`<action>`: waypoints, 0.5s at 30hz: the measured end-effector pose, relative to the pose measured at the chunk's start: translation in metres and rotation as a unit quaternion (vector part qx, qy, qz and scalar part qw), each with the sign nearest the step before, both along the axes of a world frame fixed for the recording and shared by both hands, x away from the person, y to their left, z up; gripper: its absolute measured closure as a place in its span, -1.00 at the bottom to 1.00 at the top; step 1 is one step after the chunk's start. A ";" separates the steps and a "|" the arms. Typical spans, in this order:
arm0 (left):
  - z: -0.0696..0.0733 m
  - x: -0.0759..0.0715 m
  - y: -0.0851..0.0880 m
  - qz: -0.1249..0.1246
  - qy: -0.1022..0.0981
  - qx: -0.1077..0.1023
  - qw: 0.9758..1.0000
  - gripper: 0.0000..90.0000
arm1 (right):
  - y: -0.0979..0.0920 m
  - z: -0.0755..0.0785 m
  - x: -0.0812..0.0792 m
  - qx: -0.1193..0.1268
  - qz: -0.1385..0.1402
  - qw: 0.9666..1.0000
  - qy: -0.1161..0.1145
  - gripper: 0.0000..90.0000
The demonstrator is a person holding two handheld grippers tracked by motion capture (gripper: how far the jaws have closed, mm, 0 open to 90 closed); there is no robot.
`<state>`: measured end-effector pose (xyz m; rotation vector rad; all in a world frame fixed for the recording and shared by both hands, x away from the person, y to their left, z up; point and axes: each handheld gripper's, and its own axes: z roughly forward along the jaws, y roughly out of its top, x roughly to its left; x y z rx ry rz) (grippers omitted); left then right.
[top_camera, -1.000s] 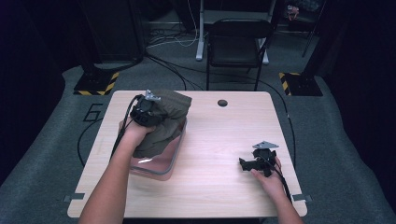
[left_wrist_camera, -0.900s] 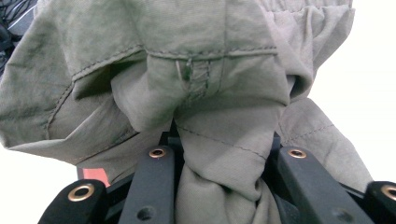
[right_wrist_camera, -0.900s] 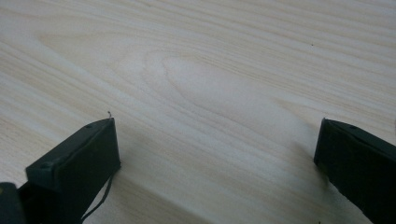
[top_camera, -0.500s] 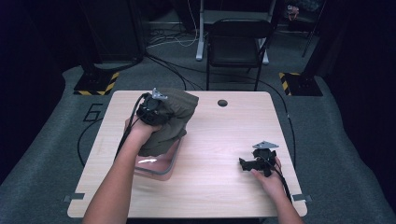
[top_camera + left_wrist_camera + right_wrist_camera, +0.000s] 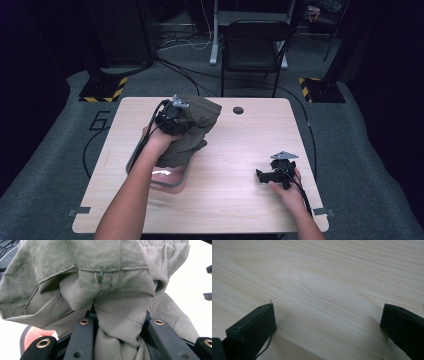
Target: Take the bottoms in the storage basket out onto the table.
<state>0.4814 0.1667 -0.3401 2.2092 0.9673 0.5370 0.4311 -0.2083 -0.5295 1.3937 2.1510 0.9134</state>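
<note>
An olive-green garment (image 5: 192, 127) hangs bunched over the far end of a translucent pinkish tub (image 5: 172, 181) on the table's left half. My left gripper (image 5: 170, 119) is shut on it. In the left gripper view the cloth (image 5: 105, 285) is pinched between the two black jaws of that gripper (image 5: 120, 322), and the tub's red rim (image 5: 30, 336) peeks out at lower left. My right gripper (image 5: 273, 175) rests on the table near the right front corner. It stands open (image 5: 328, 320) over bare wood, with nothing between its fingers.
The light wooden table (image 5: 235, 150) has a round cable hole (image 5: 238, 110) near its far edge. A black chair (image 5: 255, 50) stands behind the table. Cables and yellow-black striped floor plates (image 5: 102, 90) lie beyond it.
My left gripper has carried the garment to the right and slightly up, so more of the tub's near end shows. The right gripper has stayed put.
</note>
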 end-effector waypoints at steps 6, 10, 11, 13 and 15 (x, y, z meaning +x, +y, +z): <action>-0.001 0.000 -0.010 -0.009 0.000 -0.002 1.000 0.53 | 0.000 0.000 0.000 0.000 0.000 1.000 0.000 -1.00; 0.000 0.000 -0.016 -0.016 0.002 0.001 1.000 0.53 | 0.000 0.000 0.000 0.000 0.000 1.000 0.000 -1.00; 0.000 0.000 -0.017 -0.018 -0.001 0.000 1.000 0.53 | 0.000 0.000 0.000 0.000 0.000 1.000 0.000 -1.00; 0.000 0.000 -0.020 -0.020 -0.001 -0.001 1.000 0.53 | 0.000 0.000 0.000 0.000 0.000 1.000 0.000 -1.00; 0.001 0.000 -0.023 -0.023 -0.002 0.002 1.000 0.53 | 0.000 0.000 0.000 0.000 0.000 1.000 0.000 -1.00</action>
